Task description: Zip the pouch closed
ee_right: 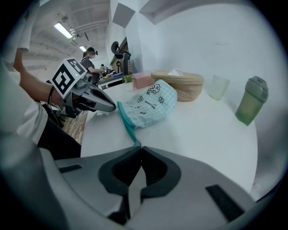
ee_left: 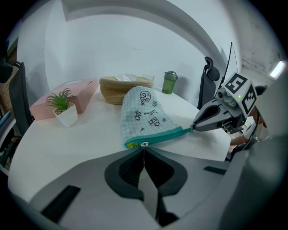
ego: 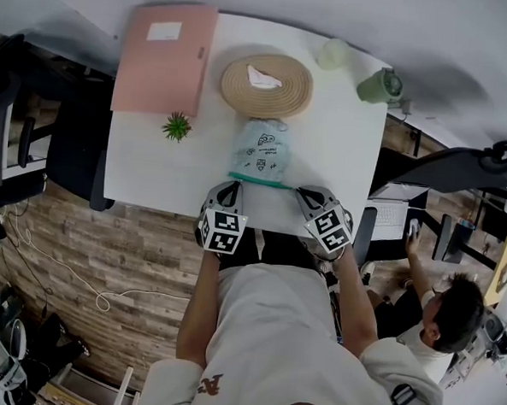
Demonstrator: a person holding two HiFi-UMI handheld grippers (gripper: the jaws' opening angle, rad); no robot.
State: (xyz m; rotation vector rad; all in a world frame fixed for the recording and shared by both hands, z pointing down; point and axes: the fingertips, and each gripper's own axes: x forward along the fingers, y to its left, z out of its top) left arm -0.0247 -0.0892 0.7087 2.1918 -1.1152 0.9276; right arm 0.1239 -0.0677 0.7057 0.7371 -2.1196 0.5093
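A light blue checked pouch (ego: 262, 149) with a teal zipper edge (ego: 259, 181) lies on the white table (ego: 144, 173), zipper side toward me. My left gripper (ego: 229, 190) is at the zipper's left end, shut on the small white zipper pull (ee_left: 144, 144). A little yellow lining (ee_left: 130, 144) shows just left of the pull. My right gripper (ego: 304, 194) is shut on the teal right end of the pouch (ee_right: 133, 140). From the left gripper view the right gripper (ee_left: 194, 127) pinches the far teal tip. The zipper line stretches straight between both grippers.
Behind the pouch stand a woven basket (ego: 267, 84) with tissue, a pink folder (ego: 166, 55), a small potted plant (ego: 177, 127), a pale cup (ego: 334, 53) and a green bottle (ego: 380, 85). The table's near edge is right under the grippers. A person (ego: 439, 316) sits at right.
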